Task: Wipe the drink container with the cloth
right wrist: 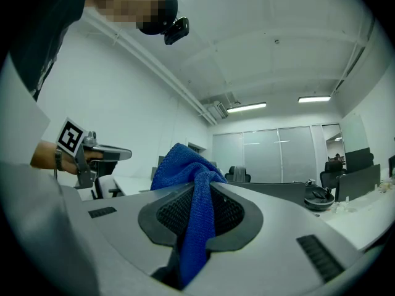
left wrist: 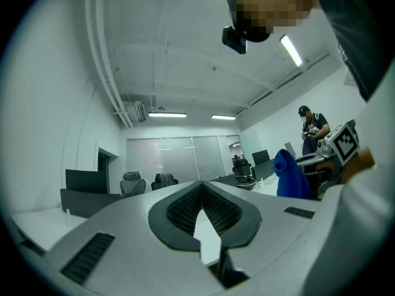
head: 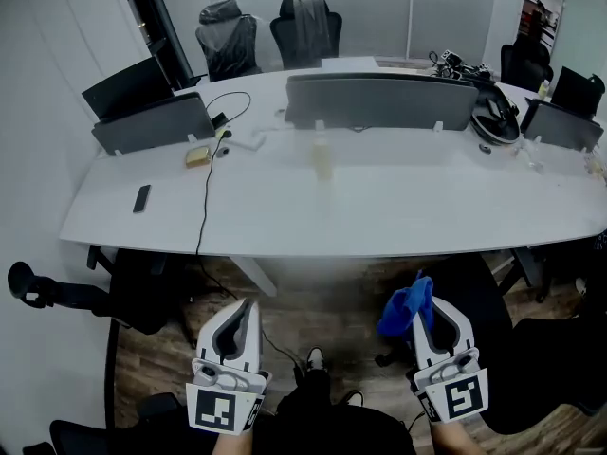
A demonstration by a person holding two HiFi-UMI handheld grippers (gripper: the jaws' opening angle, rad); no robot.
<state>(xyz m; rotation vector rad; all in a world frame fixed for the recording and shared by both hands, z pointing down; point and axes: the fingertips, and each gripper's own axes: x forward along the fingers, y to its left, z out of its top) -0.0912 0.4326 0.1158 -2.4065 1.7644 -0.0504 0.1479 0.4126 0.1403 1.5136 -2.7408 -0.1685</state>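
Right gripper (right wrist: pixel 199 209) fingers (right wrist: pixel 168 213) clamp the blue cloth (right wrist: pixel 185 165). It bunches above the tips and its lower end is cut off. Left gripper (left wrist: pixel 202 196) fingers (left wrist: pixel 182 209) are pressed together, nothing between. Both point level, short of the white bench (head: pixel 379 207). Drink container (head: pixel 324 159) stands mid-bench, well apart, too blurred for detail.

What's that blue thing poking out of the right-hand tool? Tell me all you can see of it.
It is a cloth, bright blue with a knitted, towel-like weave, soft and crumpled. The right gripper pinches it between its dark ribbed pads: a bunch sticks out past the tips and a strip runs back between the jaws. It is held in the air, short of the white table, touching only that gripper.
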